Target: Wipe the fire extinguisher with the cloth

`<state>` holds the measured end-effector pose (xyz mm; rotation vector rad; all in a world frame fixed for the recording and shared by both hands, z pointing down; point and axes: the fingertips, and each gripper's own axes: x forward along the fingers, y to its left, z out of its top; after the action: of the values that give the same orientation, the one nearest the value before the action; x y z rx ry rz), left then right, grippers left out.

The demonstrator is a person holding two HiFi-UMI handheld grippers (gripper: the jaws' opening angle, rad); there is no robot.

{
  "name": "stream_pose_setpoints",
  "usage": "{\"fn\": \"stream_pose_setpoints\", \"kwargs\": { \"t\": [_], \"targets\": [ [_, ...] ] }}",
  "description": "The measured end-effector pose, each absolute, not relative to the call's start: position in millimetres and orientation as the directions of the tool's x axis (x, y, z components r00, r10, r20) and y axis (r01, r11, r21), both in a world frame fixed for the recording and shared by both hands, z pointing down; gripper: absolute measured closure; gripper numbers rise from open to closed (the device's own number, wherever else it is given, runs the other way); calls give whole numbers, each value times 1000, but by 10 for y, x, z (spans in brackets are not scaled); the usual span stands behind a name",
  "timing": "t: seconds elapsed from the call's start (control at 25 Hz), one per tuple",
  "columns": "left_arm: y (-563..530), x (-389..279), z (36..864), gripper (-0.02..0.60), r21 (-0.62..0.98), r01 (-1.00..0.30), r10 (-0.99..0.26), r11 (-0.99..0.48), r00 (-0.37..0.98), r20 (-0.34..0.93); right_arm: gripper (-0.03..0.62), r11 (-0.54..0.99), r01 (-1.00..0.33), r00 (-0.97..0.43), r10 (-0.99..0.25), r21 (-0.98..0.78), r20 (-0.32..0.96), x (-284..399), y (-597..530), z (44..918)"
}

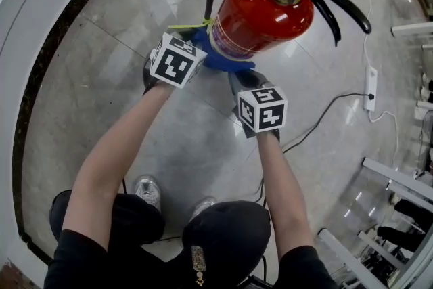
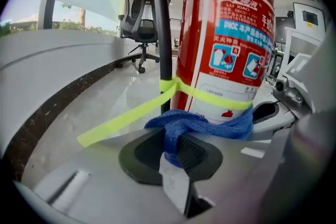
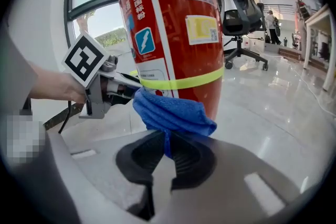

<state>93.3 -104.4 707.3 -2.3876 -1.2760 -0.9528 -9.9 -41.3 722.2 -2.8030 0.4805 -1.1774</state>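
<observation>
A red fire extinguisher (image 1: pixel 264 10) stands upright on the floor, with a black hose, a black handle and a yellow-green strap (image 2: pixel 210 96) round its lower body. A blue cloth (image 1: pixel 226 63) is stretched between my two grippers against the lower body, near side. My left gripper (image 2: pixel 176 147) is shut on one end of the blue cloth (image 2: pixel 199 126), to the left of the cylinder. My right gripper (image 3: pixel 168 152) is shut on the other end of the blue cloth (image 3: pixel 170 113), in front of the red body (image 3: pixel 173 18). The left gripper (image 3: pixel 113 89) shows in the right gripper view.
Pale tiled floor (image 1: pixel 135 24) with a dark curved border (image 1: pixel 40 71) at left. A white power strip (image 1: pixel 370 88) and cables lie to the right. Office chairs (image 2: pixel 142 18) stand behind the extinguisher. White furniture legs (image 1: pixel 399 179) are at right. The person's shoes (image 1: pixel 147 191) stand below my arms.
</observation>
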Motion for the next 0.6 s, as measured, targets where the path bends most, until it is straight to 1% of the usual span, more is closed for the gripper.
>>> {"fn": "stream_pose_setpoints", "kwargs": {
  "t": [0.2,0.44,0.6],
  "targets": [
    [-1009,682,7317,529,122,813,642,-570,348,683,568,-967,-205,667,-250,-150,702,-83,-122,7318],
    [-915,356,7436,529,183,816,657,-548,285,698,568,-978,-185,672,-196,-94,715,39,230,7353],
    [-728,91,7522,529,235,827,674,-511,215,707,569,-983,-180,678,-148,-33,720,194,468,7396]
  ]
}}
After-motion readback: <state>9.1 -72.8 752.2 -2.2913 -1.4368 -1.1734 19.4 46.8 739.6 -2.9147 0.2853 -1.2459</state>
